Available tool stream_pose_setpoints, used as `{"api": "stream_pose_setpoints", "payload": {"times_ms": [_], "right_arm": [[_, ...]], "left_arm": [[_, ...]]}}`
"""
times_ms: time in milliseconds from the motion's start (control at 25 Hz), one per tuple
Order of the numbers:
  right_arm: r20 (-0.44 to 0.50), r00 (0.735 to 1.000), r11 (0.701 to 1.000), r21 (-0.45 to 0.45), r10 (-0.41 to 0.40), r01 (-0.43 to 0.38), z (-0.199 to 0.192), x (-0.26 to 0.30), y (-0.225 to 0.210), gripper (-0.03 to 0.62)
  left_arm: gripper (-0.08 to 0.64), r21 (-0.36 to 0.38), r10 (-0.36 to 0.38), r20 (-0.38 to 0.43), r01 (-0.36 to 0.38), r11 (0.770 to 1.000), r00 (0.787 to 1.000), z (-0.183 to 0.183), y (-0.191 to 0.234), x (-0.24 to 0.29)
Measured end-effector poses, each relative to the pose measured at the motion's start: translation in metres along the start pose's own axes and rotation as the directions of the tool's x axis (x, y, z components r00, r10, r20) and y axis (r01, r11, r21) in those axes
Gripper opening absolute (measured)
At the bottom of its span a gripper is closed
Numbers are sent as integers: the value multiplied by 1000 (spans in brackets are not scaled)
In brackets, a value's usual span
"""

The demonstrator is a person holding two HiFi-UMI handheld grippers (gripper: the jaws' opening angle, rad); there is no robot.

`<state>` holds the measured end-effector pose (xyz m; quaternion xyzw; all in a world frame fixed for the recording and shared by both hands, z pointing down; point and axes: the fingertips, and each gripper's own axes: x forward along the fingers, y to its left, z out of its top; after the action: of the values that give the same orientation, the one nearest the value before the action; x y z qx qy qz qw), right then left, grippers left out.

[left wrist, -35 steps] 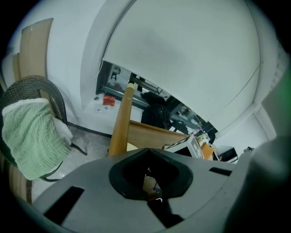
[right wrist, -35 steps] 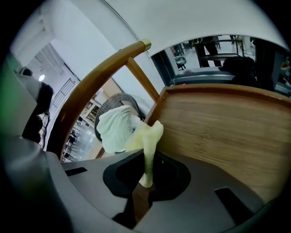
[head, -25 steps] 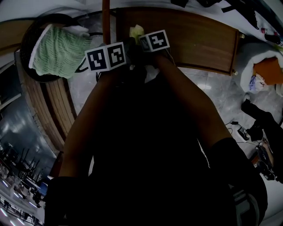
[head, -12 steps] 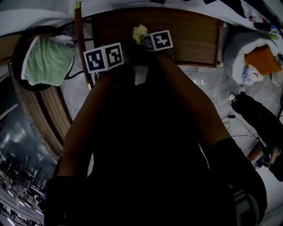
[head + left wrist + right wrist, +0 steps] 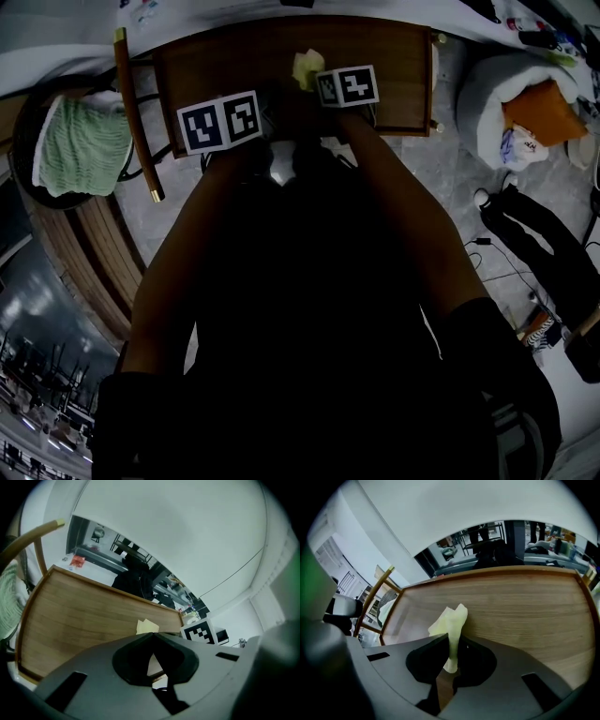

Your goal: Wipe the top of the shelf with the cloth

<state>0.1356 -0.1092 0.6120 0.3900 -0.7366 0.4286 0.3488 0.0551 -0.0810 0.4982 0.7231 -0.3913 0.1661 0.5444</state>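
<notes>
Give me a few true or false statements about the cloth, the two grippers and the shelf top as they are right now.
1. The right gripper is shut on the cloth. True.
2. The left gripper holds a sponge. False: its fingers are together with nothing between them.
3. The cloth lies spread flat over the shelf top. False: it stands bunched, sticking up from the right gripper's fingers.
4. In the head view, a green towel lies to the left of the shelf top. True.
</notes>
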Motion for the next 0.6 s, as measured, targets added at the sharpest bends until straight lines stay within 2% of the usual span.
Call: {"api": "stream_pose_setpoints", "payload": {"times_ms": [200,600], "right_arm": [[32,998,998,31,-53,53,-6,-28,-50,41],[47,986,985,69,-162,158,-22,-80,-138,41]], "left_arm": [[11,-5,0,-13,0,1000,1000,-9,-17,28],[11,0,-45,-40,45,999,998,-29,-61,78]]}}
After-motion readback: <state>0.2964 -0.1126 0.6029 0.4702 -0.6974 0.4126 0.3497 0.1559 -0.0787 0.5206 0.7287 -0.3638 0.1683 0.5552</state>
